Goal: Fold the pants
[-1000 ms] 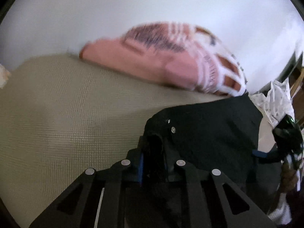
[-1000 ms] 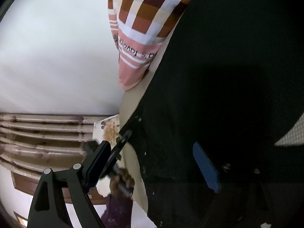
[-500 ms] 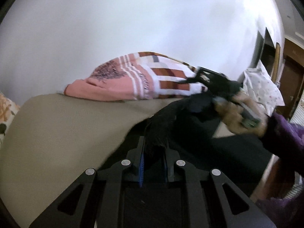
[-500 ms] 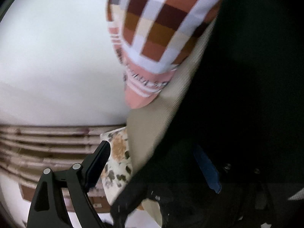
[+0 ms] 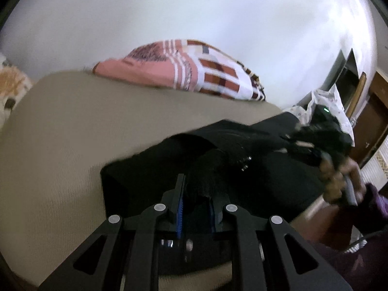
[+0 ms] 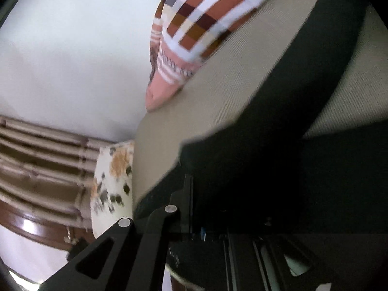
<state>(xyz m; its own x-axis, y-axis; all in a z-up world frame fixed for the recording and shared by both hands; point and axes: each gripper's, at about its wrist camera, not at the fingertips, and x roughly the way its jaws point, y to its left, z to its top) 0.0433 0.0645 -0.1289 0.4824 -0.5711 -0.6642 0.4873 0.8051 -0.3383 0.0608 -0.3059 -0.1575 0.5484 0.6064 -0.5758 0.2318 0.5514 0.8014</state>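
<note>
Black pants (image 5: 232, 150) lie on a beige bed cover (image 5: 72, 133). My left gripper (image 5: 195, 194) is shut on a bunched fold of the pants near their edge. The right gripper (image 5: 315, 143) shows at the right of the left wrist view, held by a hand, on the far side of the pants. In the right wrist view the pants (image 6: 278, 145) fill the right side. My right gripper (image 6: 208, 208) is closed on the pants, and its right finger is hidden under the cloth.
A pink and checked pillow (image 5: 184, 72) lies at the back of the bed against a white wall; it also shows in the right wrist view (image 6: 194, 34). A floral pillow (image 6: 111, 177) and a wooden headboard (image 6: 41, 157) are at the bed's end. A wooden door (image 5: 371, 126) stands right.
Both grippers have carried the pants across the bed. The right gripper, raised with cloth half a second ago, has come down to the right. More bed cover shows in the right wrist view.
</note>
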